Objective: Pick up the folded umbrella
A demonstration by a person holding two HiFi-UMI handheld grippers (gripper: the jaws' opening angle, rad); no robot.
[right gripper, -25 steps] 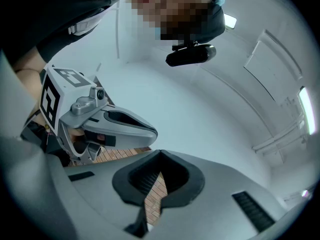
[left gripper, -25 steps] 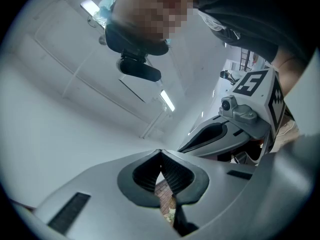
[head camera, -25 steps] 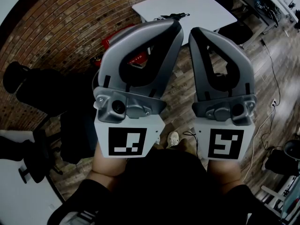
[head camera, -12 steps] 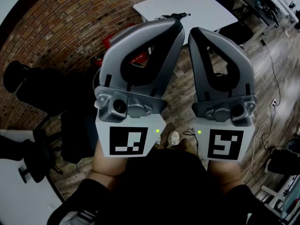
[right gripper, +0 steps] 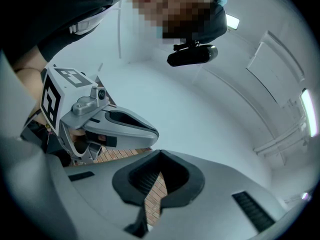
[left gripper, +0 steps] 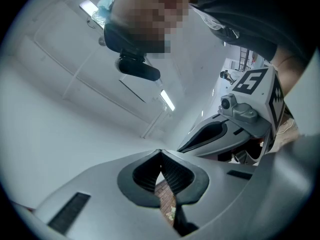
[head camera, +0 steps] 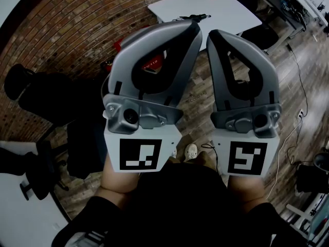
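- Table (head camera: 226, 9): one, white, far ahead. It sits slightly higher in the head view than a second ago, so the approach has hardly begun.
- Grippers: two, left gripper (head camera: 193, 30) and right gripper (head camera: 213, 36), side by side, each with fingers pressed together on nothing.
- Umbrella (head camera: 198, 17): one, dark, folded, lying on the table, well apart from both grippers.

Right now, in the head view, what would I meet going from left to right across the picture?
Black office chair → left gripper → right gripper → black cable lying on the wooden floor.
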